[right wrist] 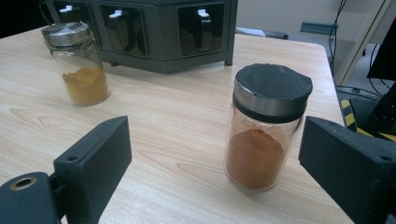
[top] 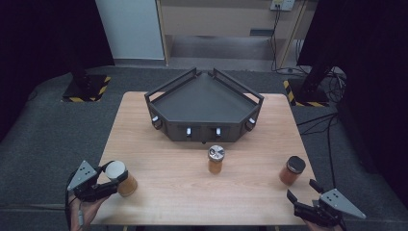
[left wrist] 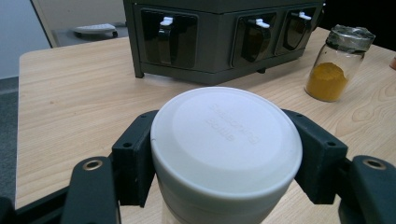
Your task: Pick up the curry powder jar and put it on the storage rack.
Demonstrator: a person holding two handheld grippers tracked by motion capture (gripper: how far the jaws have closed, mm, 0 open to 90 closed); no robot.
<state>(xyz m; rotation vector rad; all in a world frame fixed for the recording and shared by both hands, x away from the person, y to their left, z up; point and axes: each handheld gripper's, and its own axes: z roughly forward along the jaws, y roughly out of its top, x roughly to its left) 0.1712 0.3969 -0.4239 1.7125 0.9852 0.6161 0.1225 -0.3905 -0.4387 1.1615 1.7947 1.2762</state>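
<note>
The left tool (top: 117, 180) has clamped the white-lidded spice jar (left wrist: 226, 144) near the counter's (top: 163, 192) front left corner; gripped by its lid, it might swing or slip. The right tool (right wrist: 212, 161) gapes around the black-lidded jar (right wrist: 262, 126), untouched.

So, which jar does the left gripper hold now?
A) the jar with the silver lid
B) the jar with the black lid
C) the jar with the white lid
C: in the left gripper view, the left gripper presses both sides of the white-lidded jar.
</note>
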